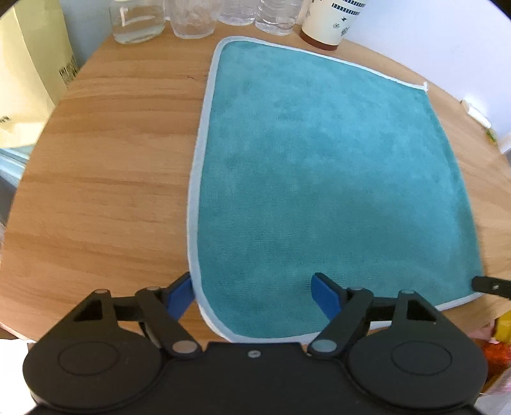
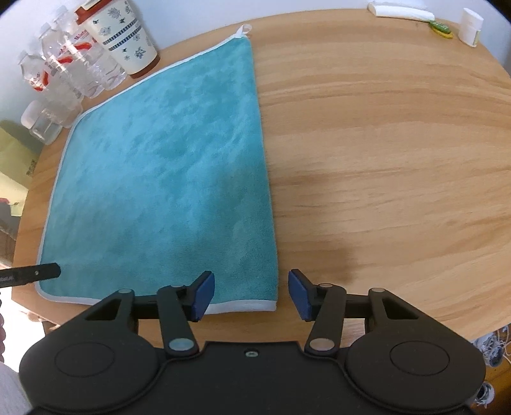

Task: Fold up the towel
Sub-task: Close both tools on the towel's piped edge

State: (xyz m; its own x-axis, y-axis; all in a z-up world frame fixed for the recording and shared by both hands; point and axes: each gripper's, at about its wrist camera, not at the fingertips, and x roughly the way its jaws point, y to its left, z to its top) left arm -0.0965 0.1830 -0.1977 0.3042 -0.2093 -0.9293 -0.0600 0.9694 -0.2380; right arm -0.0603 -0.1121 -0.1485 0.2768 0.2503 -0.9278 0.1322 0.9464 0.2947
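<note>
A teal towel (image 1: 319, 178) with a pale blue hem lies flat and spread out on the round wooden table (image 1: 105, 178). My left gripper (image 1: 252, 295) is open and empty above the towel's near left corner, its jaws straddling the left hem. In the right wrist view the towel (image 2: 166, 178) lies to the left. My right gripper (image 2: 251, 295) is open and empty above the near right corner, jaws either side of the right edge. Each gripper's finger tip shows at the edge of the other's view.
Clear plastic bottles (image 2: 76, 67), a glass jar (image 1: 137, 22) and a patterned cup (image 2: 124, 35) stand along the far edge behind the towel. A white container (image 2: 471, 27) and folded tissue (image 2: 399, 11) lie at the far right. The table (image 2: 383, 143) edge is just under both grippers.
</note>
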